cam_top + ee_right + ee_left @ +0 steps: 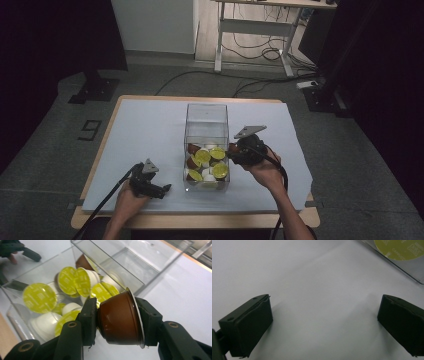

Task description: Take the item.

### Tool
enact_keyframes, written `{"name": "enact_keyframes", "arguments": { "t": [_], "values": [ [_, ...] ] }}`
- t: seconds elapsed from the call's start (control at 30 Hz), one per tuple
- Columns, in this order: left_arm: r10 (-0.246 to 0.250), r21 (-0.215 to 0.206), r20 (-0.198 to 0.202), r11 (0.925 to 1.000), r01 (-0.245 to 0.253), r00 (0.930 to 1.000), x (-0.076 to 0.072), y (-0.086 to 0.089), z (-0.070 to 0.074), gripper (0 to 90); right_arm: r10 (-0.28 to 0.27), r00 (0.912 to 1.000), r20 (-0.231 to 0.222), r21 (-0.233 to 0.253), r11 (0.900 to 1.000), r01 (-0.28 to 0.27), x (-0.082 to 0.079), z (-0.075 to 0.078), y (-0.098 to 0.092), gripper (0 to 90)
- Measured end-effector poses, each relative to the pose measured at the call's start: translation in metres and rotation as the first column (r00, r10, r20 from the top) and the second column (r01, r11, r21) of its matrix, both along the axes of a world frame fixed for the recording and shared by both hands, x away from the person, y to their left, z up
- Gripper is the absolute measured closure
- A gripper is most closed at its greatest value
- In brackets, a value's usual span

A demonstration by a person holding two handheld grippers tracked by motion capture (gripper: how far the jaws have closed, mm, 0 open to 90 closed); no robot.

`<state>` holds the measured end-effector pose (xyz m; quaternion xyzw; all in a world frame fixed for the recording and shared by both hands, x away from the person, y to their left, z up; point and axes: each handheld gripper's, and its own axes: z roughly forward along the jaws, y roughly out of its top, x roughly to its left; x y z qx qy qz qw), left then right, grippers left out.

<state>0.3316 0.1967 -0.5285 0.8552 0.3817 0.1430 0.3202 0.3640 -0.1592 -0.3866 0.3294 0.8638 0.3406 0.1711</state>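
A clear plastic box (206, 116) stands in the middle of the white table sheet, holding several capsules with yellow-green lids (203, 156) plus white and brown ones. My right gripper (234, 150) hangs at the box's right rim, shut on a brown capsule (120, 320) gripped by its lid and base, tilted over the open box (110, 262) and its yellow-lidded capsules (40, 297). My left gripper (166, 188) lies low on the sheet left of the box's near corner, open. Its jaws (324, 322) hold nothing; the box corner (412, 270) is just beyond.
The white sheet (145, 135) covers a wooden table with bare room left and right of the box. The far half of the box is bare. A desk frame (255, 30) and cables lie on the floor beyond the table.
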Motion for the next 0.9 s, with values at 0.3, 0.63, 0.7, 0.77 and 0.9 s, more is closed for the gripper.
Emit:
{"name": "enact_keyframes", "arguments": {
  "t": [0.3, 0.63, 0.7, 0.77, 0.9],
  "values": [
    [0.0, -0.001, 0.0, 1.0, 0.0, 1.0, 0.0, 0.0, 0.0, 0.0, -0.06, 0.9982, 0.007, -0.001, 0.998, 0.06, 0.004, -0.003, -0.023, 55.0],
    [0.0, -0.001, 0.0, 1.0, 0.0, 1.0, 0.0, 0.0, 0.0, 0.0, -0.109, 0.994, 0.007, -0.015, 0.994, 0.109, 0.004, -0.01, -0.049, 55.0],
    [0.0, 0.0, -0.001, 1.0, 0.0, 1.0, 0.0, 0.0, 0.0, 0.0, -0.115, 0.9933, 0.01, -0.014, 0.993, 0.115, 0.004, -0.011, -0.053, 55.0],
    [0.0, -0.001, 0.0, 1.0, 0.0, 1.0, 0.0, 0.0, 0.0, 0.0, -0.125, 0.9921, 0.012, -0.02, 0.992, 0.125, 0.003, -0.013, -0.057, 55.0],
    [-0.001, -0.001, -0.001, 1.0, 0.001, 1.0, 0.0, 0.0, 0.0, 0.0, -0.138, 0.9903, 0.012, -0.026, 0.99, 0.139, 0.003, -0.017, -0.064, 55.0]
  ]
}}
